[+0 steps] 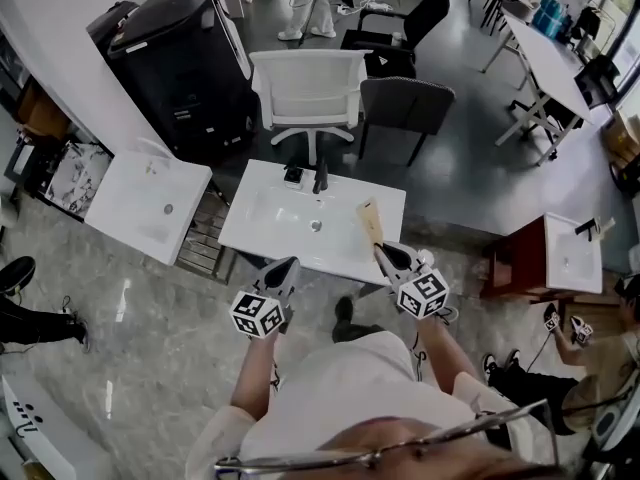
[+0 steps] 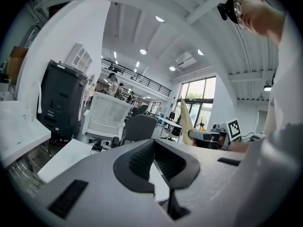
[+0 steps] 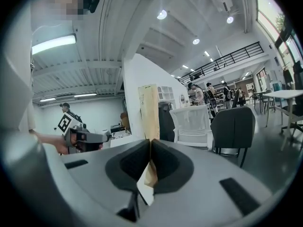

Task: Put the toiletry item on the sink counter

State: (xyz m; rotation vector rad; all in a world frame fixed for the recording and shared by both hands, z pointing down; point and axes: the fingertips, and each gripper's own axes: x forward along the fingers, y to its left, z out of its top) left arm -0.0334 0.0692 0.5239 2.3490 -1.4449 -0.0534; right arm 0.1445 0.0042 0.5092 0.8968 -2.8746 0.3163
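Sink counter (image 1: 262,218) lies just ahead of both tools. Right gripper (image 1: 379,252) pinches tan toiletry packet (image 1: 370,220), projecting toward 12 o'clock past its jaws. Left gripper (image 1: 292,264) closed, empty.

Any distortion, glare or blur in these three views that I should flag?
Head view: strong fisheye bend, sink counter sharp, glasses at the bottom edge blurred. Left gripper view: dark round vignette, windows washed out. Right gripper view: same vignette, ceiling light glares, mosaic patch at top left, tan packet in the jaws sharp.
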